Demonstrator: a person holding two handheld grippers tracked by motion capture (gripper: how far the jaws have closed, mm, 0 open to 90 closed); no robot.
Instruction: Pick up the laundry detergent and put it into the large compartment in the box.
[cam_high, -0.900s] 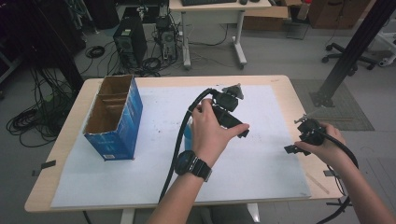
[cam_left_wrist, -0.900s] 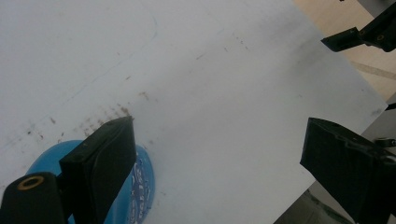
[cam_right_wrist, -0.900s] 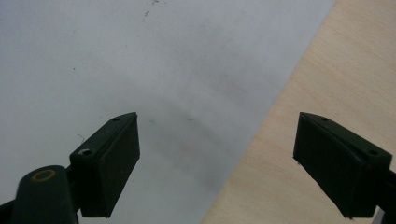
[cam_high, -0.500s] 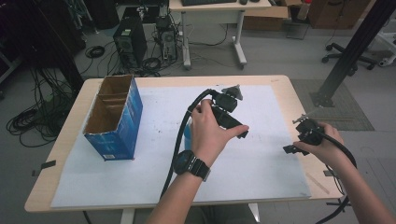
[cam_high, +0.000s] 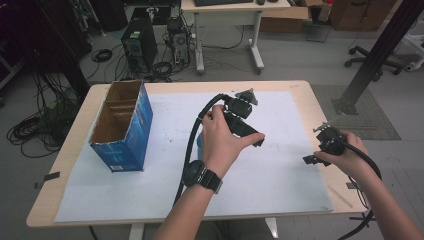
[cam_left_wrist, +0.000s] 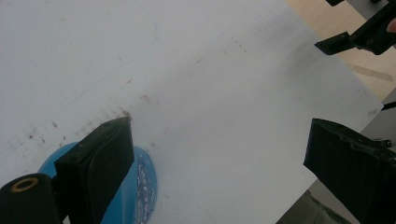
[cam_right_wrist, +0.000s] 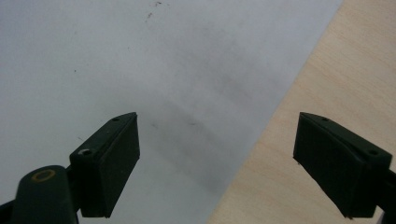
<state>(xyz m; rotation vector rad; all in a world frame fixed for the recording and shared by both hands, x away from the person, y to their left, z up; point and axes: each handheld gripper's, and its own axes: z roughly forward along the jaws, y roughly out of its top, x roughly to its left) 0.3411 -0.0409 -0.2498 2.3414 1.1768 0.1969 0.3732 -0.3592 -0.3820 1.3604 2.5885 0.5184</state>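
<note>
Blue round thing (cam_left_wrist: 140, 186) half hidden behind the left gripper (cam_left_wrist: 219, 163)

Even, soft indoor light, faint shadows; close gripper views slightly blurred.

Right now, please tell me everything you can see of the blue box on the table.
The blue box stands upright near the left edge of the table, partly on the white sheet. It looks like cardboard: glossy blue outside with small print low on the front, plain brown inside. Its top is open, and brown dividers split it into compartments. What they hold cannot be seen. No gripper or hand touches it.
</note>
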